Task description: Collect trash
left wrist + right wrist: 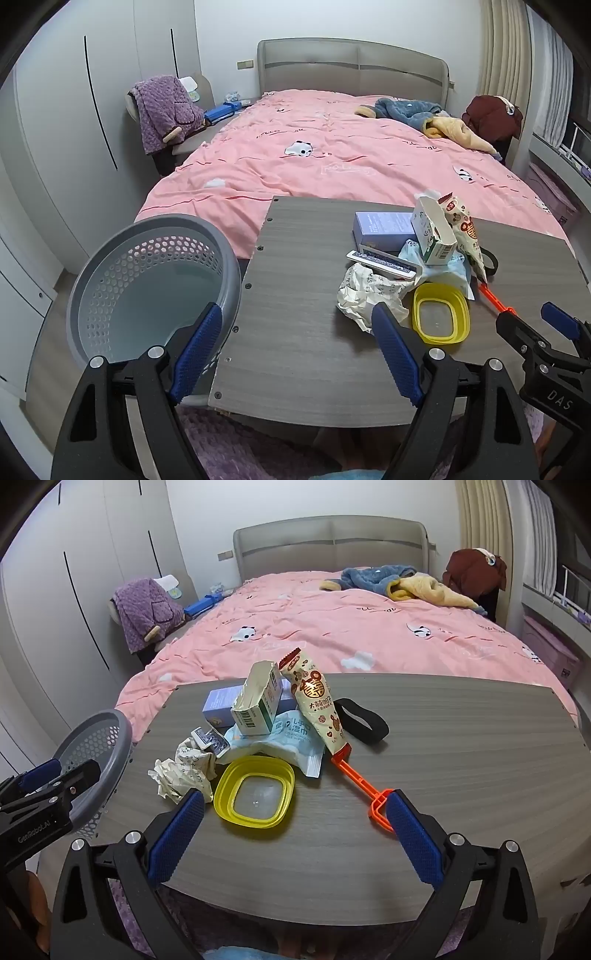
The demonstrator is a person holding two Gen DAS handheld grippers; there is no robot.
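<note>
Both jaws stand wide and hold nothing. On the left gripper (295, 347) one blue pad overlaps the rim of the grey perforated basket (147, 280), the other lies just short of the crumpled paper (364, 291). On the right gripper (295, 834) the jaws bracket the yellow lid (255, 795), with the right pad touching the end of the orange plastic stick (360, 781).

All the trash sits in one heap on the grey wood-grain worktop (461, 775). Beyond the yellow lid lies a wet-wipe packet (284, 744), and on it a torn green-and-white carton (258, 705) and a leaning snack wrapper (317, 705). A lilac box (221, 705) lies behind the carton, a black band (364, 720) right of the wrapper, and a small blue patterned pack (208, 740) touches the crumpled paper.

A bed with a pink duvet (332, 627) lies beyond the worktop, wardrobes on its left. The basket stands off the worktop's left edge. Right of the orange stick the worktop shows bare wood grain.
</note>
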